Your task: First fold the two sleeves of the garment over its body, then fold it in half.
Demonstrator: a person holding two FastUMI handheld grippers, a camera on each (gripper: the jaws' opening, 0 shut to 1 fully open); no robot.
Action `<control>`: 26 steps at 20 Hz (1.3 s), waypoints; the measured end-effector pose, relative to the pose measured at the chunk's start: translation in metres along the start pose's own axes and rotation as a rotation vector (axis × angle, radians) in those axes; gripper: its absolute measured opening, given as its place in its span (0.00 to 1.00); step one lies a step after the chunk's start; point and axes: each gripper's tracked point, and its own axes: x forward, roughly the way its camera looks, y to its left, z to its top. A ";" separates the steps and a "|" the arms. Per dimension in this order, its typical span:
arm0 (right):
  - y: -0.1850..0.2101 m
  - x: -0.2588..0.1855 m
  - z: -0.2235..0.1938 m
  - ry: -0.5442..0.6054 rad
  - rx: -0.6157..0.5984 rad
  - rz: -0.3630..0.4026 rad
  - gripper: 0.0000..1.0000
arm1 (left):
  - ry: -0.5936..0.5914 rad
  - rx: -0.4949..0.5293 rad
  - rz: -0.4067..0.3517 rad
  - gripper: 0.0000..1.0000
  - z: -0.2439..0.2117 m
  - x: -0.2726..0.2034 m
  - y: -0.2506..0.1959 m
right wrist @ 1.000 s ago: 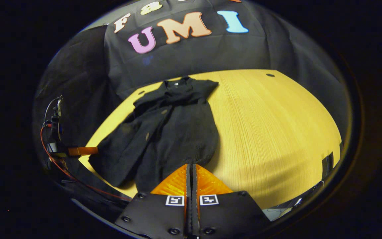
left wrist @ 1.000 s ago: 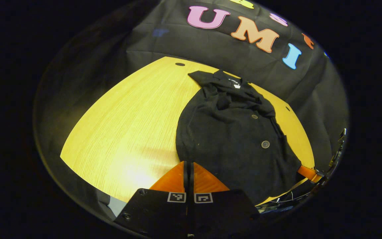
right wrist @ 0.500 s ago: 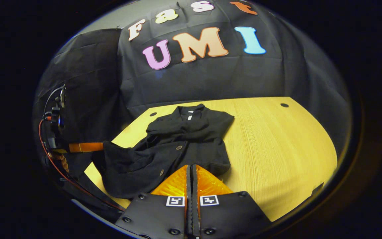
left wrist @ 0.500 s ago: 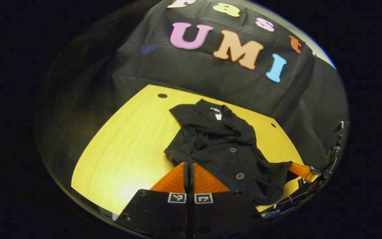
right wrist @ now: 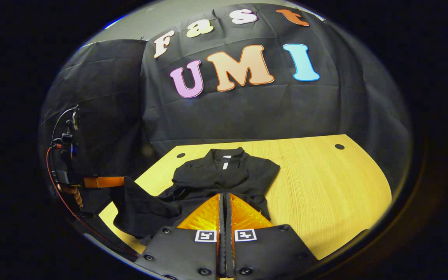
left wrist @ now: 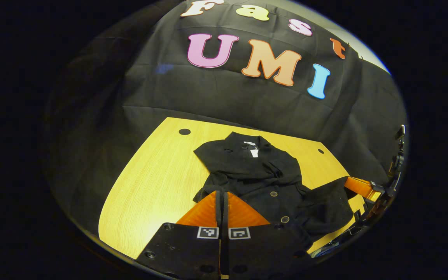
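A black buttoned garment [left wrist: 247, 163] lies on the yellow wooden table [left wrist: 150, 175], collar at the far end by the wall, sleeves gathered over its body. My left gripper [left wrist: 221, 191] is shut on one corner of the bottom hem, held up off the table. The right gripper [left wrist: 358, 186] holds the other hem corner, which hangs raised at the right. In the right gripper view the garment [right wrist: 224, 175] bunches just beyond my right gripper [right wrist: 224, 194], shut on the hem. The left gripper [right wrist: 103, 181] pinches the lifted corner at the left.
The table [right wrist: 325, 186] has bare wood on the side away from the garment, with small round holes [left wrist: 184, 131] [right wrist: 339, 146] near its far edge. A hand [right wrist: 77, 194] and cables sit behind the left gripper. The black cloth wall stands close behind the table.
Both grippers have lifted the bottom hem and carried it forward toward the collar. The garment's lower half has come off the table and its visible length has shrunk.
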 end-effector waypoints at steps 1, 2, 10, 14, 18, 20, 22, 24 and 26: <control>-0.002 0.003 0.006 -0.006 0.004 -0.003 0.02 | -0.003 -0.004 0.003 0.00 0.005 0.004 0.002; -0.004 0.007 0.014 -0.015 0.007 -0.007 0.03 | -0.006 -0.006 0.003 0.00 0.011 0.007 0.003; -0.014 0.044 0.065 -0.077 0.013 -0.036 0.03 | -0.026 0.025 0.003 0.00 0.055 0.046 0.010; -0.017 0.065 0.078 -0.077 0.015 -0.049 0.03 | -0.025 0.036 -0.006 0.00 0.068 0.069 0.011; -0.022 0.088 0.086 -0.071 0.029 -0.064 0.02 | -0.014 0.042 -0.014 0.00 0.078 0.094 0.011; -0.024 0.097 0.094 -0.077 0.035 -0.075 0.02 | -0.014 0.043 -0.016 0.00 0.086 0.106 0.013; -0.029 0.107 0.103 -0.086 0.043 -0.087 0.02 | -0.021 0.048 -0.016 0.00 0.094 0.116 0.015; -0.035 0.115 0.112 -0.096 0.053 -0.102 0.02 | -0.032 0.058 -0.016 0.00 0.102 0.127 0.016; -0.043 0.125 0.117 -0.098 0.063 -0.118 0.02 | -0.054 0.056 -0.021 0.00 0.113 0.137 0.013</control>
